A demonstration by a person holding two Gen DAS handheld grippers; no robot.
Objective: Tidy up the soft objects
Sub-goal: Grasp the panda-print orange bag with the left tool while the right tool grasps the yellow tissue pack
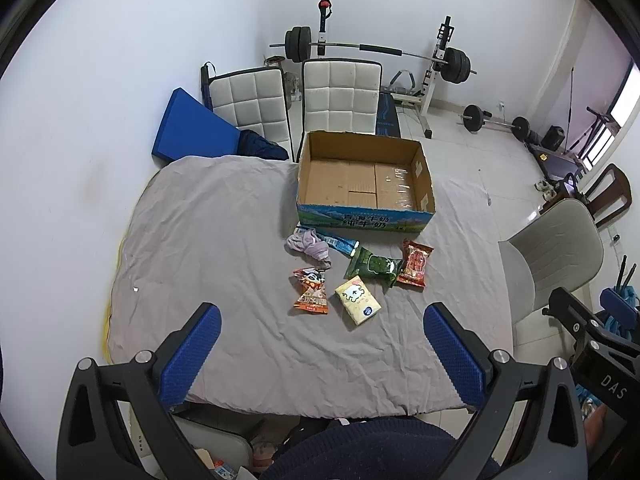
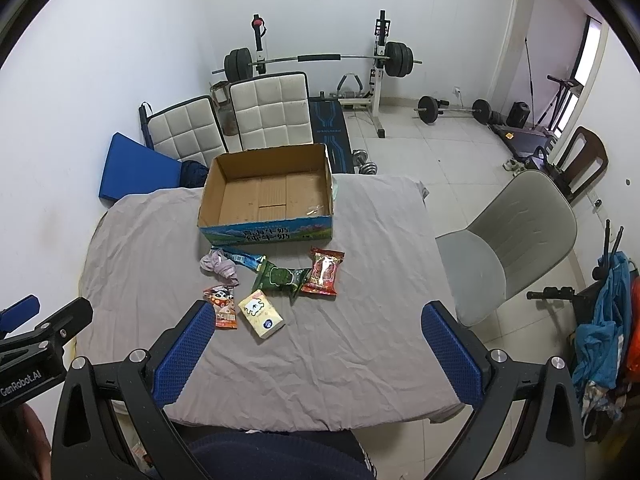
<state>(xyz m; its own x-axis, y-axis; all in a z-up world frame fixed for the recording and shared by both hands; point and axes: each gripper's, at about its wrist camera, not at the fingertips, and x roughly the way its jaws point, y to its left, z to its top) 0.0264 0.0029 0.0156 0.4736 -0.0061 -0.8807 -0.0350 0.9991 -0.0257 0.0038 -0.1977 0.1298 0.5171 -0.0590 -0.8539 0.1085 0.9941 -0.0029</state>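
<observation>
An empty cardboard box (image 1: 362, 178) (image 2: 267, 196) stands at the far side of a table under a grey cloth (image 1: 224, 248) (image 2: 360, 320). In front of it lie a crumpled lilac cloth (image 1: 308, 246) (image 2: 220, 266), a blue packet (image 1: 340, 243) (image 2: 244, 259), a green packet (image 1: 373, 267) (image 2: 280, 278), a red packet (image 1: 416, 264) (image 2: 325, 273), an orange snack packet (image 1: 312, 292) (image 2: 222, 306) and a yellow tissue pack (image 1: 358, 304) (image 2: 262, 313). My left gripper (image 1: 322, 316) and right gripper (image 2: 318, 312) are both open and empty, held above the near table edge.
Two white padded chairs (image 1: 340, 96) (image 2: 272, 110) stand behind the table, a grey chair (image 1: 556, 256) (image 2: 508, 248) to its right. A blue mat (image 1: 192, 126) leans on the left wall. A barbell rack (image 1: 376, 50) and weights stand on the floor behind.
</observation>
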